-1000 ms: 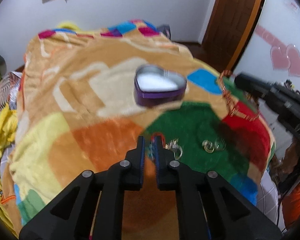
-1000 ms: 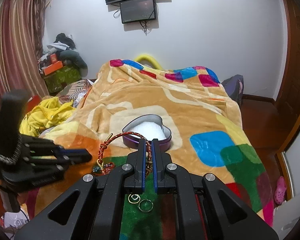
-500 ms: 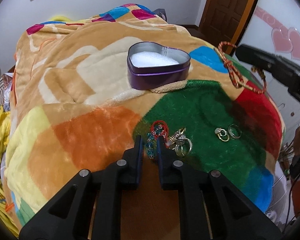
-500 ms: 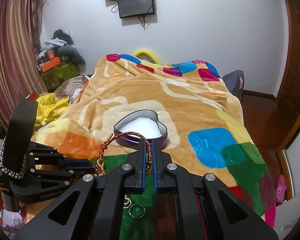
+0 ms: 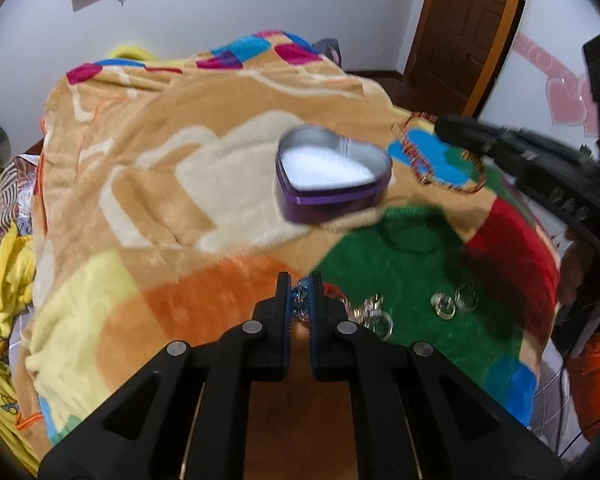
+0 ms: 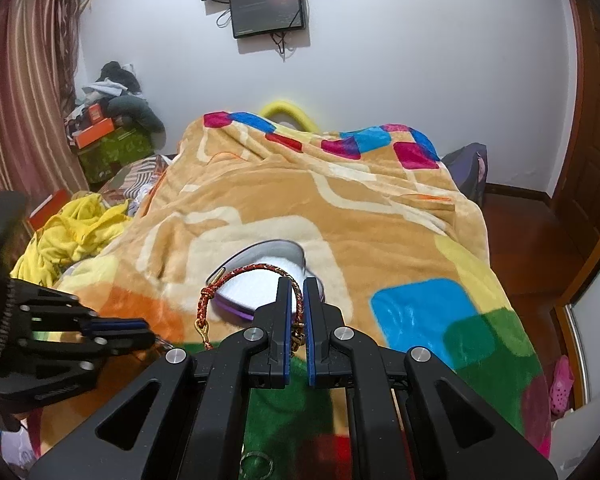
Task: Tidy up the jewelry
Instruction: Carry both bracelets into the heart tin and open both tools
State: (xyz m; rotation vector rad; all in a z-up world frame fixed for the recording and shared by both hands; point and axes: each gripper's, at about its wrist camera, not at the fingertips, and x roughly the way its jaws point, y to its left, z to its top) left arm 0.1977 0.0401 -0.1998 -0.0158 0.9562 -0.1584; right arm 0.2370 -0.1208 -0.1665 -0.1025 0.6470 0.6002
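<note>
**Left wrist view and right wrist view: two pieces of jewelry being carried toward a heart-shaped tin**

Left wrist view, nearest: the left tool (image 5: 300, 292) is closing on a blue beaded piece (image 5: 299, 300), which is sitting between its narrowed jaws; whether the piece is already lifting off the blanket (image 5: 160, 208) cannot be told through the blur. Just right of it, a silver charm cluster (image 5: 374, 314) and two rings (image 5: 454, 300) are lying on the green patch, apparently waiting their turn. Farther off, the heart-shaped tin (image 5: 334, 178) is standing open on the bed, its white lining facing up, probably as the place for the collected items.

Right wrist view: the right tool (image 6: 298, 292) is gripping a red braided bracelet (image 6: 240, 276), jaws shut on the cord so that the loop is arching up and left, its gold clasp dangling. It is hanging just before the tin, suggesting a drop into it next.
</note>
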